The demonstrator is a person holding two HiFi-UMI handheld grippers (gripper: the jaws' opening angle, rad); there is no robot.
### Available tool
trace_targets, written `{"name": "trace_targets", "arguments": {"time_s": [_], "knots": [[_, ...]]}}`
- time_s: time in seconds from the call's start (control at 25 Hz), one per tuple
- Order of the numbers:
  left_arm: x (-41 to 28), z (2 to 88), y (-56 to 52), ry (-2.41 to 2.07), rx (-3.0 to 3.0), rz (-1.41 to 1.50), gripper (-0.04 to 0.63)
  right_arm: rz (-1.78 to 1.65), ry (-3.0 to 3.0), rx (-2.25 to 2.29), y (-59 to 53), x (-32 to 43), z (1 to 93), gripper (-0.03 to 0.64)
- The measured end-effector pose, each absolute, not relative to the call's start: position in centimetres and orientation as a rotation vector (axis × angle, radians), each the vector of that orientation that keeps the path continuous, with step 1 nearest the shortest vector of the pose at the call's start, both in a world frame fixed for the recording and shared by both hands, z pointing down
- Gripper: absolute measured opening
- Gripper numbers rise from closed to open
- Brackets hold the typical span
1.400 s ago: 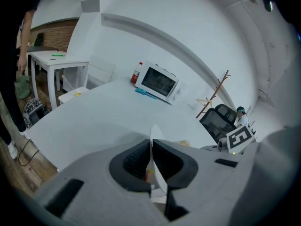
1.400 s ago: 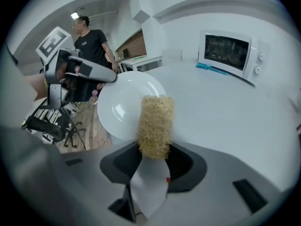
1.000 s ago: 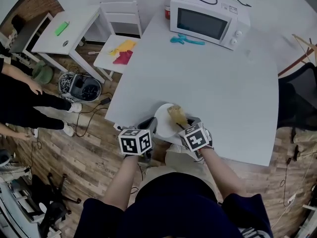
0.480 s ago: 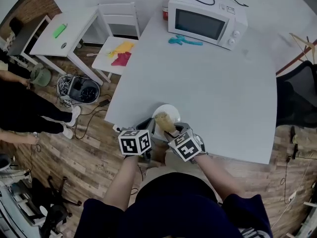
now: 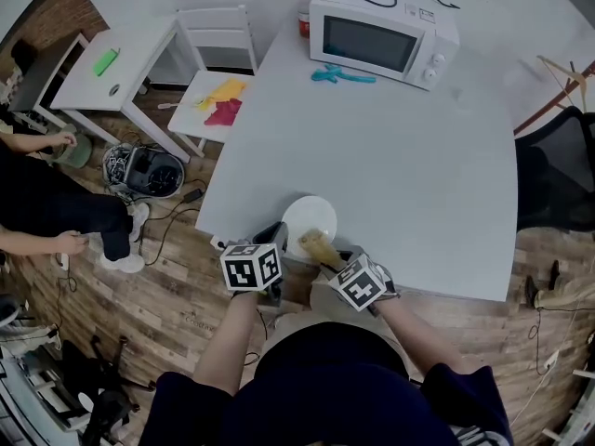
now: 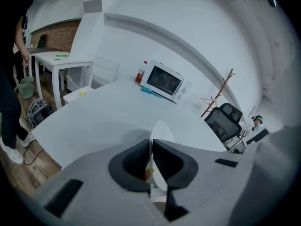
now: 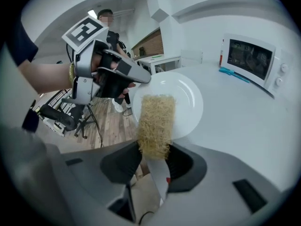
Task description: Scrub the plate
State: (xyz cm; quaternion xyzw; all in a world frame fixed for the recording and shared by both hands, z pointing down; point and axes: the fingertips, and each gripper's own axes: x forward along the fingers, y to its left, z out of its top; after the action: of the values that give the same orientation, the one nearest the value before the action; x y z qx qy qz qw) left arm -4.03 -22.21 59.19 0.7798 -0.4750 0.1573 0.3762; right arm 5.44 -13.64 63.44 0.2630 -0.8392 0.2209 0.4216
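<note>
Left tongs [image 6: 151,147], angled down, clamp the one plate [image 6: 163,130] by its rim. Right tongs [image 7: 155,155], steeper, clamp one scrub pad [image 7: 155,124].

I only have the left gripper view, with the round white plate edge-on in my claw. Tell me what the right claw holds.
Observer: The right claw is shut on a yellow fibrous scrubbing pad.
Operator: Report where the pad sits against the plate.
Observer: The right gripper view shows it overlapping the round white plate's lower face; contact I cannot confirm.
Operator: Give the plate's place on the table.
Observer: The head view shows it at the pale grey table's near edge, the left claw on its rim.
</note>
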Motion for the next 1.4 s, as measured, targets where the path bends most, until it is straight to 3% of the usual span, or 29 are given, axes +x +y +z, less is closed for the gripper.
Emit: {"name": "trace_targets", "arguments": {"time_s": [1.4], "knots": [[-4.3, 65.5, -24.5, -1.195, 1.93, 0.581, 0.032, 0.855, -2.075, 1.309, -13.9, 12.4, 60.4, 0.158]]}}
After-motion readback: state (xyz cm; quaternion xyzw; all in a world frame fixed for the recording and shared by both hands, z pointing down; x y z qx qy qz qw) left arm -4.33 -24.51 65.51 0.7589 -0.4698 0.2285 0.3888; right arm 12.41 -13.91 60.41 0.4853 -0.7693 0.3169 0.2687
